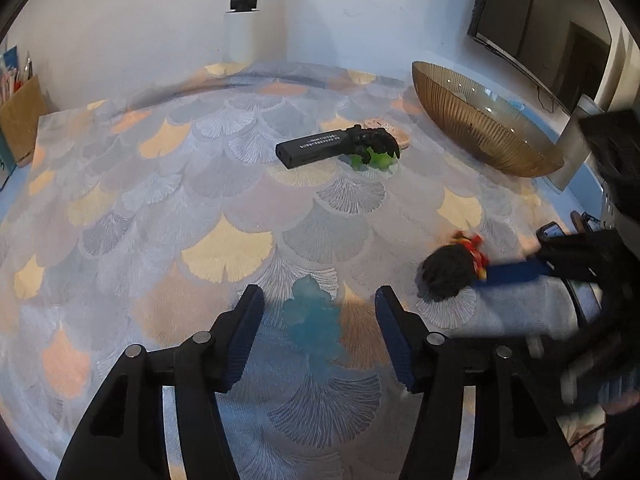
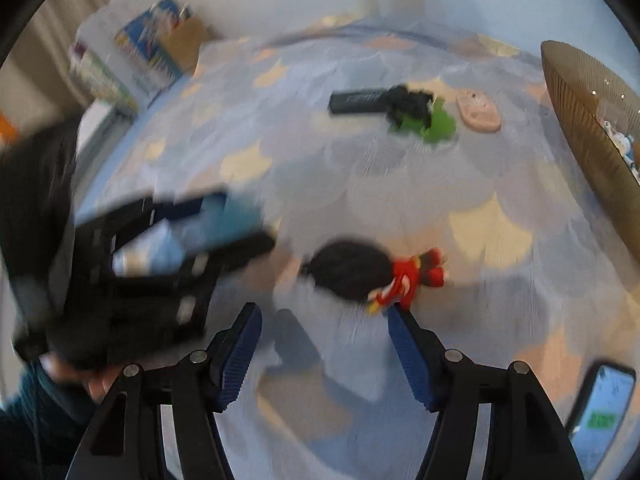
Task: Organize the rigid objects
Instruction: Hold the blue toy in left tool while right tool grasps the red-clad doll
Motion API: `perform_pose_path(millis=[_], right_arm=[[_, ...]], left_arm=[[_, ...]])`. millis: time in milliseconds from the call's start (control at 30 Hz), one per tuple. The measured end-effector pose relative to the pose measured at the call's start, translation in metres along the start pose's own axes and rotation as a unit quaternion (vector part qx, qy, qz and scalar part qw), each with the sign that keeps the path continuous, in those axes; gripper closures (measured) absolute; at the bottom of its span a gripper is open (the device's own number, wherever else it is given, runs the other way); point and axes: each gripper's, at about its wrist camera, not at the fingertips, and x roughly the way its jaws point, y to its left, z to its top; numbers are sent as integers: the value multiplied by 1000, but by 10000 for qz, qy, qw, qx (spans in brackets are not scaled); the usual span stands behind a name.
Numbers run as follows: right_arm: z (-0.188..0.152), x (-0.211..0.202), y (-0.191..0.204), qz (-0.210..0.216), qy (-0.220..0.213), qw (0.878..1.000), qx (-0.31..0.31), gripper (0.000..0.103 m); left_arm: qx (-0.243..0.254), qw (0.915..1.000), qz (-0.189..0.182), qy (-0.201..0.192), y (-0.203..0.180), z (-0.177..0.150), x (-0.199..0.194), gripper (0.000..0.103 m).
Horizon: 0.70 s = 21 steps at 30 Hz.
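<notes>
Black stick (image 1: pixel 310 149): print unreadable | left claw (image 1: pixel 320 308) wide | right claw (image 2: pixel 324 320) wide

The left gripper (image 1: pixel 320 320) hangs spread wide around a translucent blue figurine (image 1: pixel 312 324) on the fan-patterned cloth (image 1: pixel 224 216), while the right gripper (image 1: pixel 516 270) reaches a black-haired red doll (image 1: pixel 452 270) nearby.

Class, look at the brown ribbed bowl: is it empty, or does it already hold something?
Not empty. In the right wrist view, small blue-and-white items lie inside the brown ribbed bowl near its rim; what they are is too small to tell.
</notes>
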Motion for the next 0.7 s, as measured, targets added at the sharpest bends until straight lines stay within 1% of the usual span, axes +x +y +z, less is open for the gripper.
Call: perform_pose_path(millis=[33,100,133,167,200,267,300,367,433,567,600,667,700], right_arm=[[7,1,-3,163,-122,9997,107,39],[17,3,-12,637,-425,9968,225,38],[18,6,-16,746,-477,9955,323,38],[18,9,-19,771,-434,9949,480,38],[14,8,-19,760,-531,9940,574,38],[7,8,-15,609,-612,9938,707,38],[4,8,-13,475,-701,9930,819,38],[3,8,-6,175,-786,9917,998,38],[10,11,3,-157,-803,9906,1095,38],[30,22,14,-323,-848,9883,1223,39],[33,22,13,-420,-870,9871,1275,41],[36,19,11,-725,-881,9849,1299,55],[38,20,13,-813,-884,9847,1263,58]], left_arm=[[-44,10000,-24,-12,2,0,0,52],[-151,9998,-101,-35,6,0,-1,54],[-185,9997,-118,-45,7,0,-1,55],[-209,9997,-124,-52,8,-1,-2,57],[-236,9996,-141,-58,8,-1,-2,59],[-272,9995,-154,-64,9,-1,-2,72],[-314,9994,-111,-75,10,-1,-1,74],[-358,9992,-167,-79,11,-2,-2,80],[-417,9989,-199,-86,13,-3,-3,80],[-449,9989,-114,-112,13,-4,-4,80],[-454,9988,-116,-121,13,-4,-5,80],[-479,9987,-142,-119,15,-4,-4,80],[-504,9985,-167,-115,16,-3,-4,80]])
